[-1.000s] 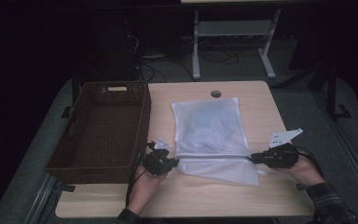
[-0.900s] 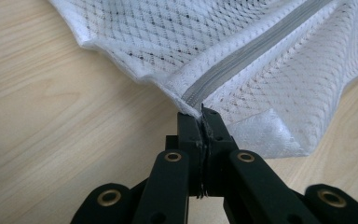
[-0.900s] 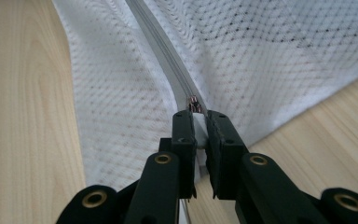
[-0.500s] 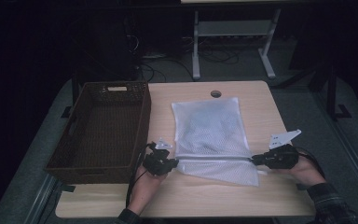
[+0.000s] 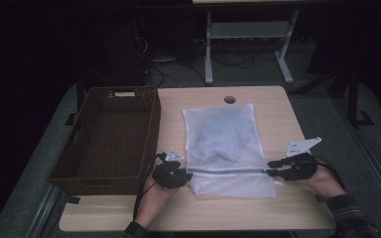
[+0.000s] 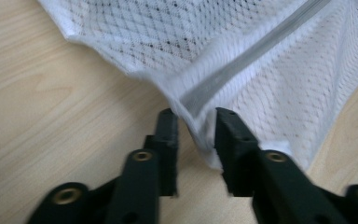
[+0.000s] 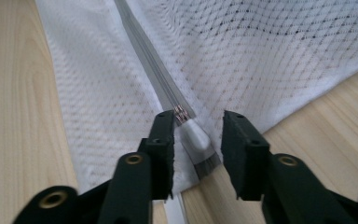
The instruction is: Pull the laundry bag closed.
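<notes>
Mesh laundry bag (image 5: 224, 148) lies flat on the wooden table (image 5: 278, 208), white and see-through, at the middle of the high view, with its closed zipper (image 5: 225, 171) running straight across it near the edge at 6 o'clock. A brown wicker basket (image 5: 110, 136) stands just beside the bag at its 9 o'clock.

The left gripper (image 5: 184, 174) sits at the bag's 7 o'clock corner, at the end of the zipper there. In the left gripper view its jaws have just been opening: the gripper (image 6: 196, 123) now stands parted, with the folded corner of the bag (image 6: 279, 88) and the end of the zipper (image 6: 256, 51) lying loose in the gap. One jaw is clearly apart from the cloth; whether the other still brushes the fabric cannot be told. The grasp is released.

The right gripper (image 5: 273, 167) sits at the opposite end of the zipper, at the bag's 4 o'clock. In the right gripper view its jaws have likewise just been opening: the gripper (image 7: 196, 126) is parted around the white zipper pull (image 7: 196, 136), which rests on the cloth between the jaws with a gap on both sides. Its grasp is released too. The zipper (image 7: 144, 51) runs away from the pull toward 11 o'clock across the mesh (image 7: 279, 46).

Both of the person's hands rest on the table behind the grippers, coming in from 6 o'clock.
</notes>
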The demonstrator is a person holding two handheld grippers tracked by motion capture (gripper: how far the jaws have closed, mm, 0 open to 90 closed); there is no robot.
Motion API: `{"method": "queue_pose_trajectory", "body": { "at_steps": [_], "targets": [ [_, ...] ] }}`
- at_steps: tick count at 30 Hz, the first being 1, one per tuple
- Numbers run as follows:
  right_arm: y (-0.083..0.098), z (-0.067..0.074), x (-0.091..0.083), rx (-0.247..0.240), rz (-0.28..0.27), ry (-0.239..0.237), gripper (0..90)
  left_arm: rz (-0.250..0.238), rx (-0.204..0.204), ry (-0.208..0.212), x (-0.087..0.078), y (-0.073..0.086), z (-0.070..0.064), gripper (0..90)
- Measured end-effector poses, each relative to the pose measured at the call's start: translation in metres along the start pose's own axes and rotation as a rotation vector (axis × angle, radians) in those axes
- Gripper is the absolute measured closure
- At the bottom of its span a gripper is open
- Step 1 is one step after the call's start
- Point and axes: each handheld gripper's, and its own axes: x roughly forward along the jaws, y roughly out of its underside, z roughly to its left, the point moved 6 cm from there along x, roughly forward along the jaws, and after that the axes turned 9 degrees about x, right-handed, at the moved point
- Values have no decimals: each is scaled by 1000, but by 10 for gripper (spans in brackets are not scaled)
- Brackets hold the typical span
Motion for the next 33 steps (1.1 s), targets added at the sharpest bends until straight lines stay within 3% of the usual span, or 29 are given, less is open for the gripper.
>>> {"method": "queue_pose_trajectory", "body": {
  "at_steps": [8,11,17,33],
  "targets": [
    [-5,7,-1,18,-38,11,397,-45,41,-13,-12,-9,-3,422],
    [-7,8,-4,30,-61,28,330,-57,56,-5,-15,-11,-3,348],
    [-8,7,-10,59,-92,86,243,-64,124,17,-14,-14,-6,226],
    [0,12,-20,102,-137,185,189,-73,207,25,-14,-13,-8,156]
  ]
}}
